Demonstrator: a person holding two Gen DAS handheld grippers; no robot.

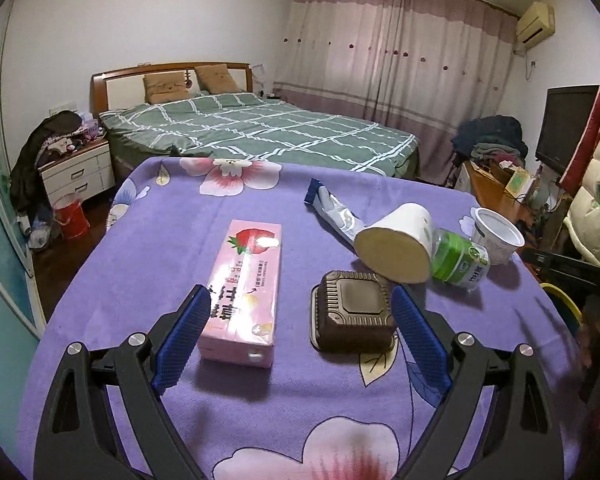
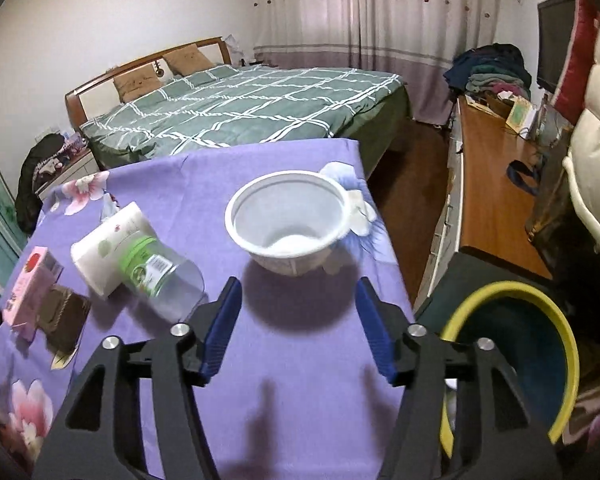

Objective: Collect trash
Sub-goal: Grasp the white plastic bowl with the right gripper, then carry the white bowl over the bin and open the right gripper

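Both wrist cameras look down over the purple tablecloth [image 1: 148, 240] toward the bed [image 2: 240, 108], close above it; both catch the white bowl [image 2: 288, 220].

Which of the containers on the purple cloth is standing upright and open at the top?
The white plastic bowl, just ahead of the right gripper. The clear jar and paper cup lie tipped over; the brown tray sits upside down.

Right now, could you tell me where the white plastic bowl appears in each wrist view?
Left wrist: white plastic bowl at far right, upright near the table's right edge.
Right wrist: centre, just ahead of the open right gripper.
Shared landmark: the green-labelled clear jar, lying left of it.
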